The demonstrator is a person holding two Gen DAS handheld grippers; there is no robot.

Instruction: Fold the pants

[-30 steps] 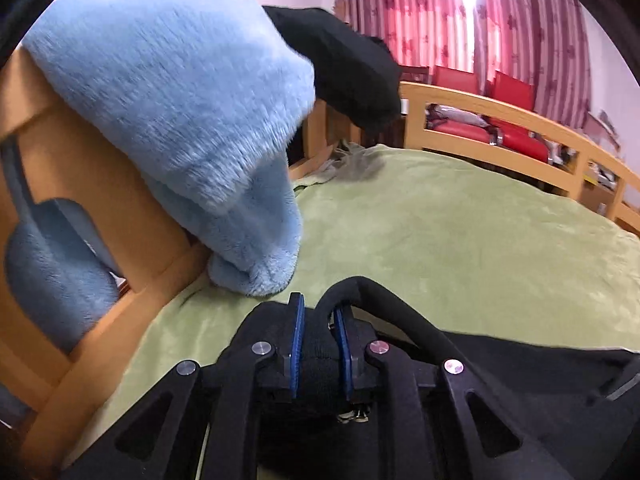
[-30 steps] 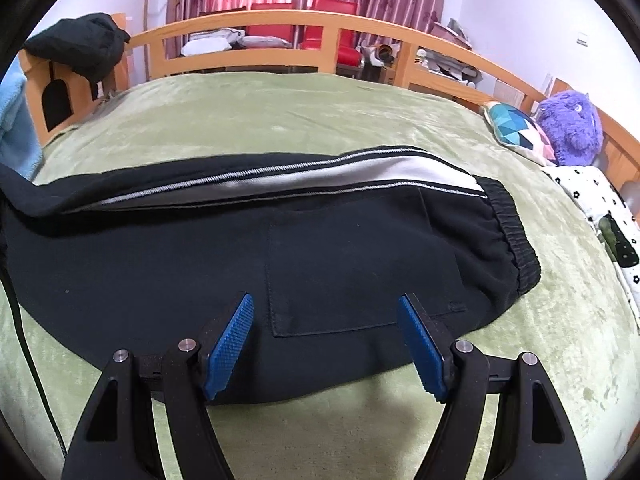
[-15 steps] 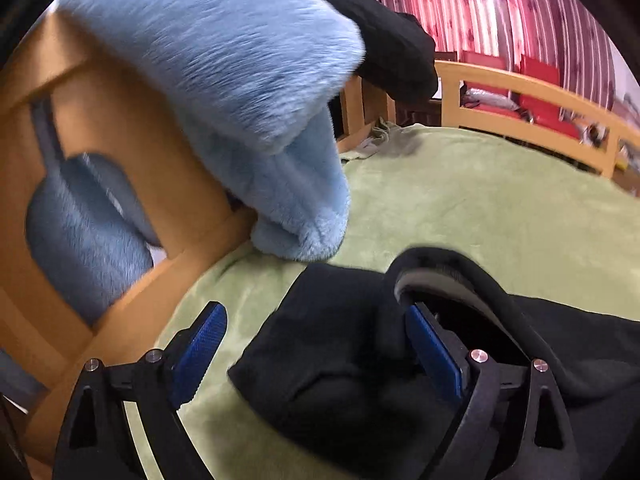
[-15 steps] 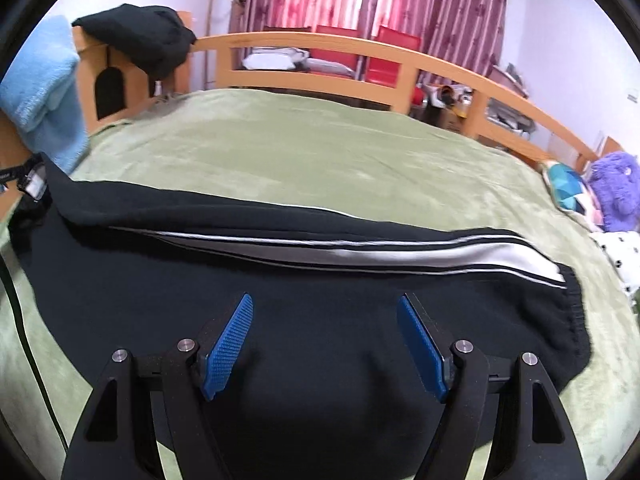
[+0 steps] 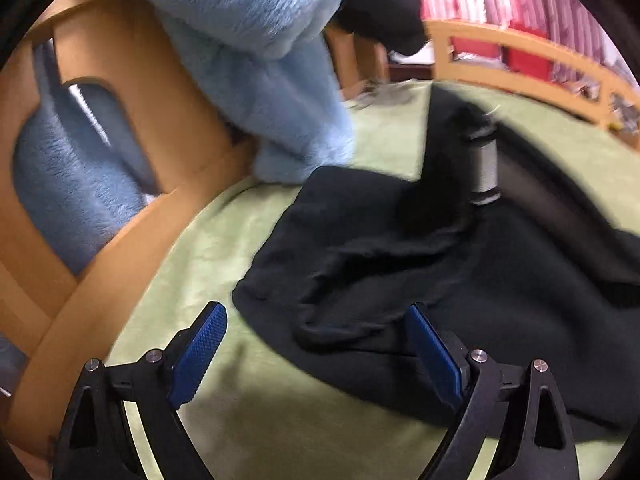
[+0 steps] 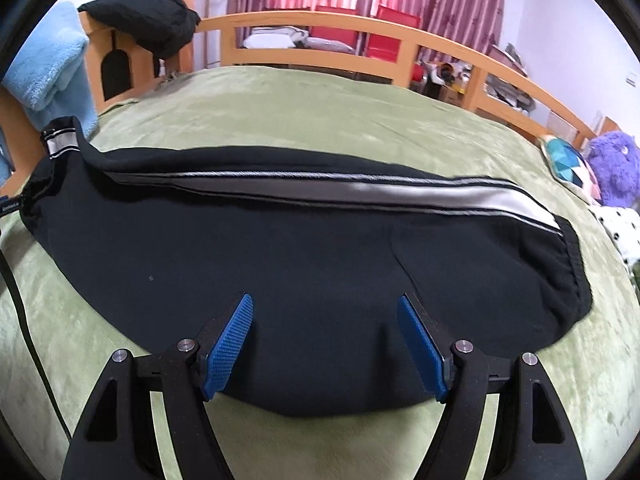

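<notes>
Black pants (image 6: pixel 304 256) with a grey side stripe lie lengthwise across the green bed cover (image 6: pixel 320 112), waistband at the right, cuffs at the left. In the left wrist view the rumpled cuff end (image 5: pixel 380 264) lies just ahead of my left gripper (image 5: pixel 316 344), which is open and empty above the cover. My right gripper (image 6: pixel 324 340) is open and empty over the near edge of the pants, around their middle.
A light blue fleece (image 5: pixel 260 60) hangs over the wooden bed rail (image 5: pixel 120 240) at the left. A black garment (image 6: pixel 148 20) drapes the corner post. A purple plush toy (image 6: pixel 612 168) and a patterned pillow (image 6: pixel 568 160) lie at the right. Red chairs stand behind the far rail.
My left gripper opened and let go of the pant cuff, then drew back; the cuff now lies on the bed. My right gripper stayed open and shifted slightly over the pants.
</notes>
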